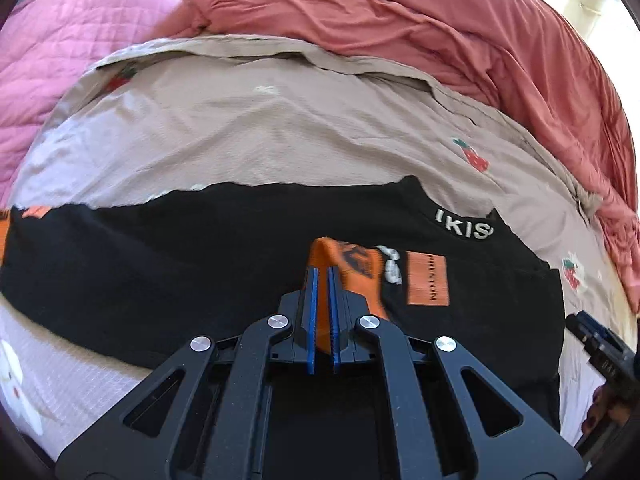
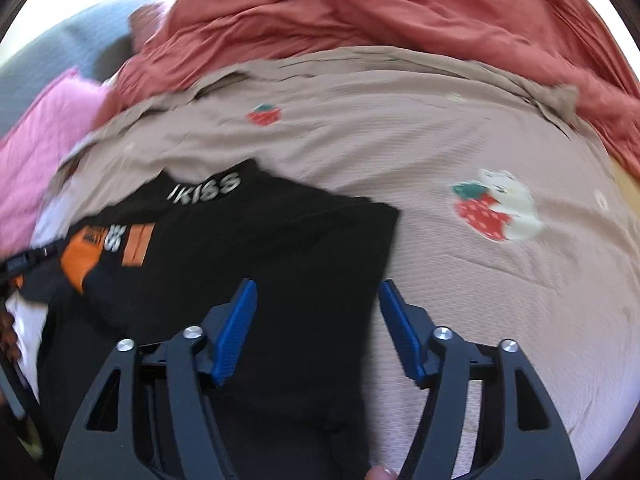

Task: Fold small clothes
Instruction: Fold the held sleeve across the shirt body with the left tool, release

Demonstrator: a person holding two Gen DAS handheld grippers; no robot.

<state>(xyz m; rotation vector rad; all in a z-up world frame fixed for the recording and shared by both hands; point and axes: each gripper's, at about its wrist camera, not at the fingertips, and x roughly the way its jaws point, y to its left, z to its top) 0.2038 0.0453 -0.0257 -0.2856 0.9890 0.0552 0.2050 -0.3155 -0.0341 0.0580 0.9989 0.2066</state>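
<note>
Black cloth fills the ground ahead of both grippers: a small black garment (image 1: 224, 256) is lying spread on a beige bedcover (image 1: 248, 136) printed with strawberries. Going from the left, the left gripper (image 1: 323, 276) is pinching an orange printed fold (image 1: 356, 268) of that garment, its blue pads (image 1: 313, 312) pressed together on the cloth, with the fold rising just beyond the fingertips. Immediately to the right of this gripper, an orange patch (image 1: 427, 278) is sitting on the black fabric, and white lettering (image 1: 464, 229) is running along the neckband further ahead. A pink quilt (image 1: 68, 60) is lying far off to the gripper's left, and a rumpled coral blanket (image 1: 400, 20) is bunched well ahead of it, beyond the bedcover.

Over on the right, the right gripper (image 2: 318, 286) is hanging with its jaws apart above the garment's right-hand part (image 2: 280, 248), nothing clamped between its blue pads (image 2: 236, 328). Black cloth is showing under its left finger and in the gap, while its right finger is standing over bare bedcover (image 2: 500, 300). A strawberry-and-white-animal print (image 2: 496, 208) is lying ahead and to the right of this gripper. A fingertip (image 2: 382, 472) is showing at the bottom edge behind it.
</note>
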